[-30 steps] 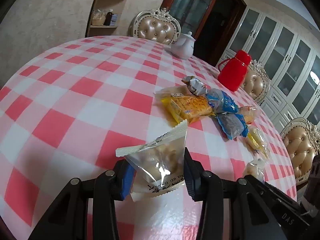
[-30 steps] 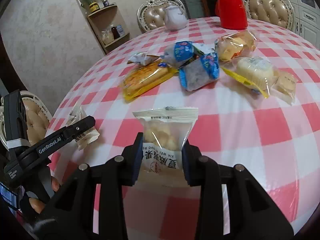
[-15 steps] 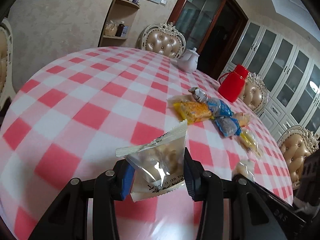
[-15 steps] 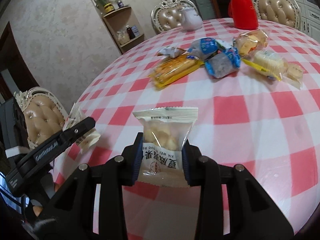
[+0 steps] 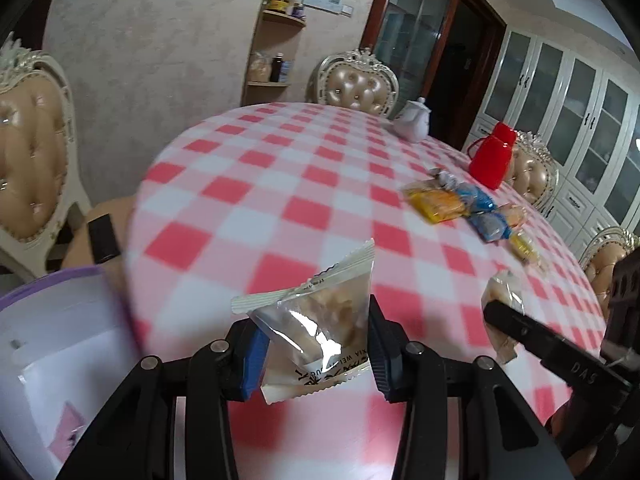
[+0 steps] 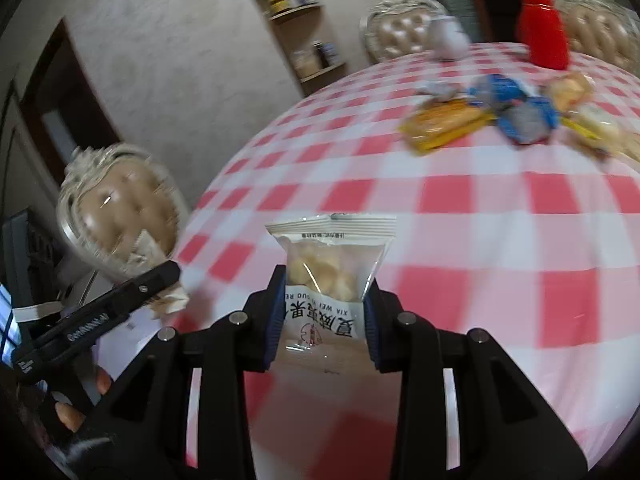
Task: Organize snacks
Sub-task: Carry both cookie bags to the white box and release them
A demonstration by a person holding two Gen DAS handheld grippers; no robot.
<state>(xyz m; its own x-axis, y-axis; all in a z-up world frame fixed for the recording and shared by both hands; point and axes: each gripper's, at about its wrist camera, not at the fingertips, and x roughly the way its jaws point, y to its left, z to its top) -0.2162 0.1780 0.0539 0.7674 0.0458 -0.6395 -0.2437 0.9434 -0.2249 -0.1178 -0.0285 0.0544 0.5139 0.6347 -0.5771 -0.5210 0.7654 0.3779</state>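
Observation:
My left gripper (image 5: 316, 344) is shut on a clear nut snack packet (image 5: 320, 320), held above the table's near edge. My right gripper (image 6: 324, 312) is shut on a like packet (image 6: 332, 272) with Chinese print. The right gripper shows in the left wrist view (image 5: 560, 352) at the right, the left gripper in the right wrist view (image 6: 116, 300) at the left. A pile of snacks lies far on the table: a yellow packet (image 5: 436, 204), blue packets (image 5: 480, 208) and clear ones (image 6: 592, 120). A white bin with a purple rim (image 5: 52, 344) is at the lower left.
The round table has a red and white checked cloth (image 5: 280, 184). A red jug (image 5: 492, 156) and a white teapot (image 5: 414, 122) stand at the far side. Padded chairs (image 5: 28, 140) ring the table. A corner shelf (image 5: 276, 52) stands on the wall.
Both grippers have pulled back toward the table's near left edge with their packets. The snack pile looks farther away. The white bin has come into the left wrist view.

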